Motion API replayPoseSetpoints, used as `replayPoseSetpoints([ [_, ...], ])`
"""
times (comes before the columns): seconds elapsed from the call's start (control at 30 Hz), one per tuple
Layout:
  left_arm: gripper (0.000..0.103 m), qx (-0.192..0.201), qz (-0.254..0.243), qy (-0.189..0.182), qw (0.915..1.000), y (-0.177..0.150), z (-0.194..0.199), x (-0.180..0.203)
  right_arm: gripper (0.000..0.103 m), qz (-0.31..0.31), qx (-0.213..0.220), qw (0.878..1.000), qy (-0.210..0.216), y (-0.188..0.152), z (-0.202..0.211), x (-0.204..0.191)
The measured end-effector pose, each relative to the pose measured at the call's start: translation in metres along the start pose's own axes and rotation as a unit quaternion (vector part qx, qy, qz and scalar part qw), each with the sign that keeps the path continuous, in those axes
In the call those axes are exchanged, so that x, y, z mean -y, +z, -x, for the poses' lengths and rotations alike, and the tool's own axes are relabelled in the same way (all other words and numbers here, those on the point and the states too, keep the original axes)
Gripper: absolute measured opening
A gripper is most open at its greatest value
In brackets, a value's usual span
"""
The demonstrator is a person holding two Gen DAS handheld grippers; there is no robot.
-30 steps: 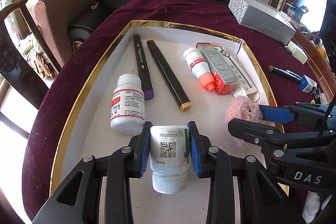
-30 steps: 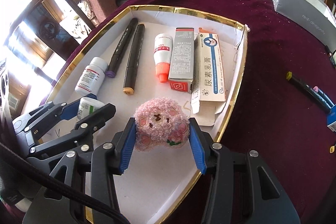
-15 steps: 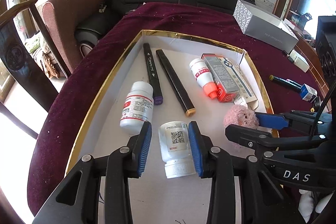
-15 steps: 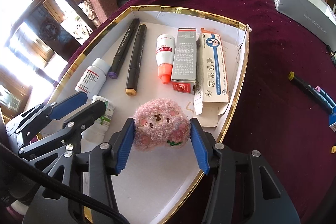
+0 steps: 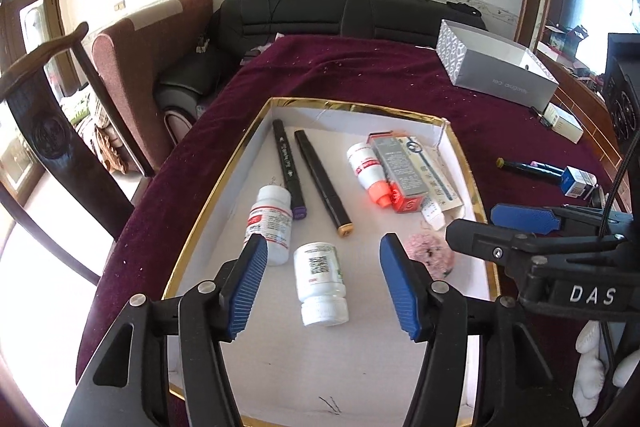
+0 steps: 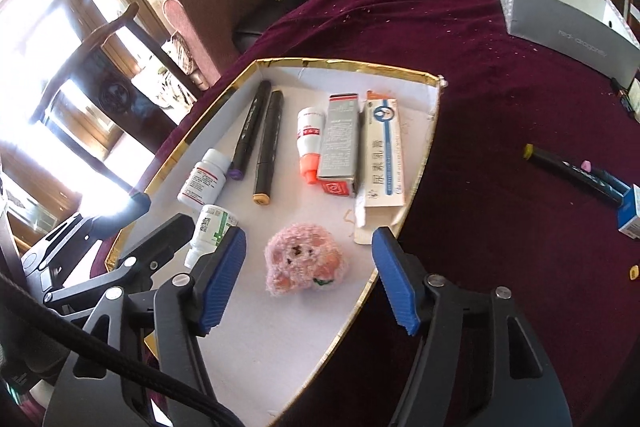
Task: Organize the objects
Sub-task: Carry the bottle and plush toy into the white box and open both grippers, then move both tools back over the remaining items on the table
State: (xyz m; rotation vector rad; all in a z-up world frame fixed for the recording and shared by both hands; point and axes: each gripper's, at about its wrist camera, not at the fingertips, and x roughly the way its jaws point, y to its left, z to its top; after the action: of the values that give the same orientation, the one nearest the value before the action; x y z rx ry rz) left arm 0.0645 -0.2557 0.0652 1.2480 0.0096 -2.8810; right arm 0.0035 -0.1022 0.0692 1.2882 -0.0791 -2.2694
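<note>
Now we have both grippers spread wide and holding nothing: left gripper (image 5: 323, 281) over the white bottle (image 5: 320, 281), right gripper (image 6: 308, 277) over the pink plush toy (image 6: 303, 264), neither touching. Both items lie loose on the tray (image 6: 404, 227) floor, so we judge they're dropped where they belong. Tray contents: a second bottle (image 5: 271, 223) at the first's 10 o'clock, two markers (image 5: 306, 177) side by side toward 12, an orange-capped tube (image 5: 370, 174), and two cartons (image 6: 366, 147) at 1 o'clock. More pens (image 6: 576, 173) sit outside on the maroon cloth (image 6: 500, 107) at 3 o'clock, likely next.
</note>
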Motion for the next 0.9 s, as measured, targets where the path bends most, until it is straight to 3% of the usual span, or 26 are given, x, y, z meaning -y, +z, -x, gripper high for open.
replayPoseSetpoints([
  [0.43,0.054,0.012,-0.079,-0.016,0.9967,0.001,0.024,0.079,0.067,-0.084,0.044,0.995,-0.011,-0.022,0.056,0.085],
  [0.9,0.054,-0.008,-0.147,-0.043,0.9881,-0.004,0.014,0.165,0.067,-0.157,0.083,0.984,-0.031,-0.048,0.102,0.169],
])
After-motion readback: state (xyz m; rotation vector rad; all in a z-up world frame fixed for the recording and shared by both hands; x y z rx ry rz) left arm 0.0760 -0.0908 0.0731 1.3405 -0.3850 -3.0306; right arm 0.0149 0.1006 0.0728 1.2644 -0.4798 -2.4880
